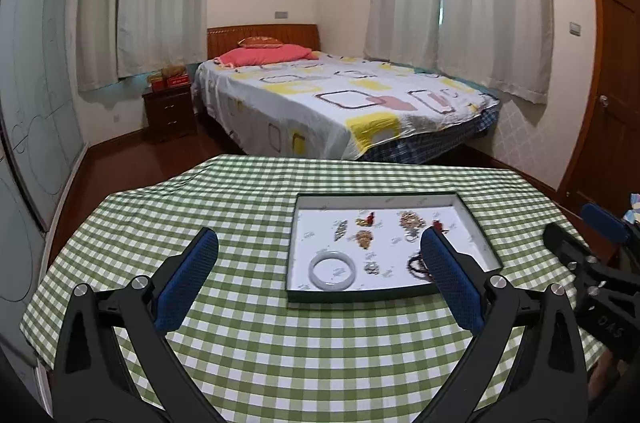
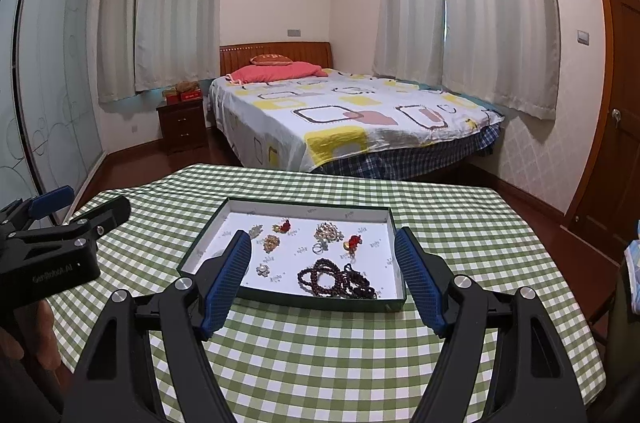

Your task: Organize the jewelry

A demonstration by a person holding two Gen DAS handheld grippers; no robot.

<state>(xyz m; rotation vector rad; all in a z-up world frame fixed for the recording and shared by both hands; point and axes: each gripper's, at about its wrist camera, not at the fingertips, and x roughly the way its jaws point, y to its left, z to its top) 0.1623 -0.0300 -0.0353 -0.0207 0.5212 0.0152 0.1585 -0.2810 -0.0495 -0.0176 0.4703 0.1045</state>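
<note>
Inside the tray lie a bangle and beads; both hand-held grippers gape, empty.

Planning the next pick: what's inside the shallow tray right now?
The tray holds a pale bangle, a dark bead necklace, several brooches and rings. The right gripper's finger hides the tray's near-left corner.
</note>
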